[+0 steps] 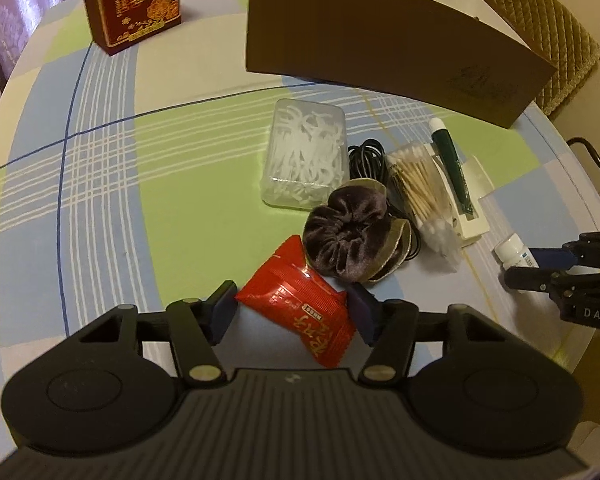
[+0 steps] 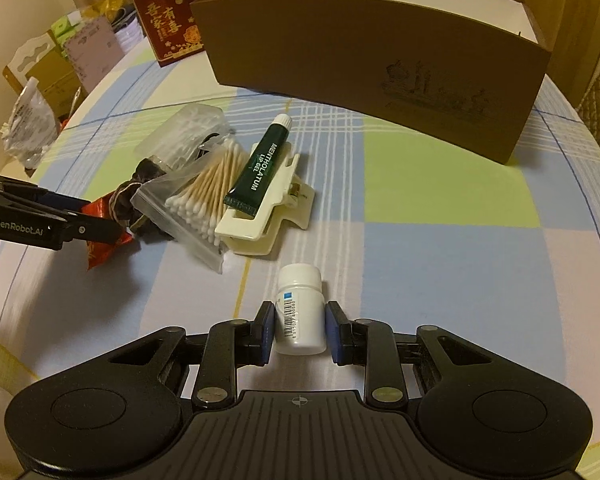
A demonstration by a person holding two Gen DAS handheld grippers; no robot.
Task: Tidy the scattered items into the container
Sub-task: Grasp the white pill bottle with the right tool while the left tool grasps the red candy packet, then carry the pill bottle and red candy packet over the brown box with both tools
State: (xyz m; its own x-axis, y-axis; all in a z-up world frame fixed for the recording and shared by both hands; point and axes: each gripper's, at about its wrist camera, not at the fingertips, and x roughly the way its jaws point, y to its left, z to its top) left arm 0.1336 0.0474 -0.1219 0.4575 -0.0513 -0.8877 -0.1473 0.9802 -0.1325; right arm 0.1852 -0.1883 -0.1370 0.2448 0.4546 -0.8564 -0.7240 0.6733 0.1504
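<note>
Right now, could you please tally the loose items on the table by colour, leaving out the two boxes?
Red: 1, snack packet
White or clear: 4, floss pick case, cotton swab bag, hair clip, small bottle
Green: 1, lip gel tube
Dark: 2, scrunchie, black cable
Total: 8

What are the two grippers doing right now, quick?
Left gripper: open, fingers either side of the red snack packet.
Right gripper: open around the white bottle, not gripping.
</note>
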